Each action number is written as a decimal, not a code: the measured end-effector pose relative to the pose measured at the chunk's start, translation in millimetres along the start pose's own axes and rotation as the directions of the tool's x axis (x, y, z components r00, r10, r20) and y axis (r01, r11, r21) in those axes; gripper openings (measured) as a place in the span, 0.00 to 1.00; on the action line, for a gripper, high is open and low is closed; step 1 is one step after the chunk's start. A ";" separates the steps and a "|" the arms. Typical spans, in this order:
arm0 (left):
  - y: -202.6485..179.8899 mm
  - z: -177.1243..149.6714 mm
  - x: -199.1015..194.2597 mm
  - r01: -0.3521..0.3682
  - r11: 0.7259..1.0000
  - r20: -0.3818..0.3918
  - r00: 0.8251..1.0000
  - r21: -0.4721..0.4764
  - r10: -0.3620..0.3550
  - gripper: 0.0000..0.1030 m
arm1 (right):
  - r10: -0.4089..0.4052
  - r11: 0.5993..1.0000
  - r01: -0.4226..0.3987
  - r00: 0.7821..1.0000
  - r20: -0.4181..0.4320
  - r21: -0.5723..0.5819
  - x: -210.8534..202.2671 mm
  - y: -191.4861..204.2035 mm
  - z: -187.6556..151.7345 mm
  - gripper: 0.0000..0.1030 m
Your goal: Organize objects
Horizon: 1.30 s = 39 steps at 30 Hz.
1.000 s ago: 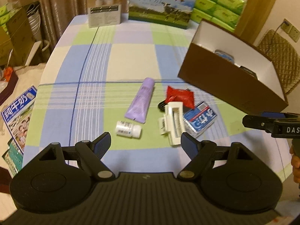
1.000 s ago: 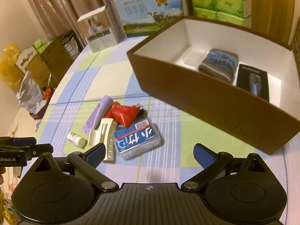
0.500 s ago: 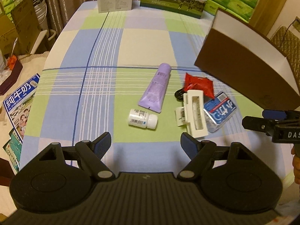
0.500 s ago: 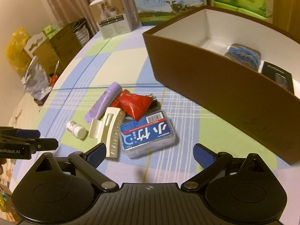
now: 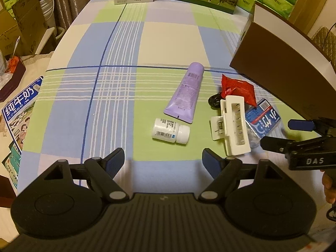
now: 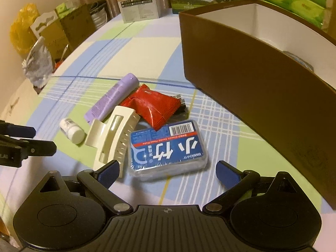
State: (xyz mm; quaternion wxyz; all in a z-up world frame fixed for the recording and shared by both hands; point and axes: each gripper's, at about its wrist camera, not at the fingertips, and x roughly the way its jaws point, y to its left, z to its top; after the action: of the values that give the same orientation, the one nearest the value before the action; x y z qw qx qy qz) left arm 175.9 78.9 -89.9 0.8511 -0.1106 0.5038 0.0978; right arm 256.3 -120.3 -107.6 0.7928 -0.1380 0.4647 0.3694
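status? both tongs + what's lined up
Left tongs open, empty, facing white pill bottle. Right tongs open, empty, over blue floss-pick box. Cream hair claw against box's left side. Brown box nearby.

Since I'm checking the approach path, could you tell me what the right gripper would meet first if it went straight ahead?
Most likely the blue dental floss pick box, lying directly ahead between the open fingers of the right gripper. The cream hair claw clip sits just left of that line; depth is uncertain.

I've brought both grippers lower and closer over the past second: my right gripper (image 6: 166, 169) now hangs just short of the floss box (image 6: 167, 146), fingers wide, while the left gripper (image 5: 162, 159) nears the pill bottle (image 5: 171, 130) (nothing gripped).
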 end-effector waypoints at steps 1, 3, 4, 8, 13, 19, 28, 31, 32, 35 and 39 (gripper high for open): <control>0.4 -0.1 1.3 0.000 1.000 -0.001 1.000 0.001 0.000 0.75 | -0.003 1.000 0.003 1.000 -0.002 -0.007 2.5 0.2 1.1 0.92; 0.2 0.5 5.0 -0.002 1.000 -0.005 1.000 0.005 0.002 0.75 | -0.005 1.000 0.005 1.000 -0.003 -0.020 6.9 0.9 2.5 0.91; 0.1 0.8 6.4 -0.004 1.000 -0.006 1.000 0.008 0.004 0.75 | -0.004 1.000 0.004 1.000 -0.005 -0.027 9.2 1.9 3.6 0.90; -0.6 2.7 13.4 -0.007 1.000 -0.011 1.000 0.022 0.007 0.75 | -0.011 0.999 0.011 1.000 -0.006 -0.051 13.1 3.6 4.6 0.82; -1.3 6.0 21.2 -0.004 1.000 -0.014 1.000 0.031 0.005 0.75 | -0.024 0.999 0.024 1.000 -0.006 -0.036 9.0 -2.0 0.8 0.82; -3.4 10.9 32.6 -0.001 0.998 -0.017 1.000 0.059 0.002 0.75 | -0.059 0.997 0.060 0.998 -0.017 0.056 -4.5 -25.9 -7.2 0.82; -11.5 20.2 48.3 0.027 0.990 -0.024 0.999 0.135 -0.024 0.57 | -0.097 0.986 0.100 0.995 -0.033 0.130 -16.5 -50.3 -15.6 0.82; -15.1 20.4 51.9 0.033 0.986 -0.032 0.999 0.161 -0.028 0.44 | -0.099 0.984 0.104 0.994 -0.036 0.142 -17.6 -51.3 -15.8 0.83; -16.1 20.3 52.2 0.028 0.985 -0.028 0.999 0.170 -0.024 0.41 | -0.100 0.984 0.104 0.994 -0.036 0.143 -17.7 -51.4 -15.7 0.83; -15.9 20.7 51.2 0.024 0.983 -0.024 1.000 0.182 -0.020 0.41 | -0.104 0.985 0.107 0.994 -0.032 0.132 -17.3 -49.9 -13.7 0.84; -10.7 19.4 47.6 0.017 0.986 -0.018 1.000 0.163 -0.014 0.41 | -0.108 0.988 0.109 0.994 -0.017 0.106 -15.1 -48.0 -7.5 0.87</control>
State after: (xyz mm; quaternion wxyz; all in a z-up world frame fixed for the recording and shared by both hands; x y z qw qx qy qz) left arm 217.6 76.9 -121.7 0.8539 -0.0453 0.5161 0.0485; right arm 281.3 -164.4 -104.8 0.8154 -0.1227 0.4800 0.2995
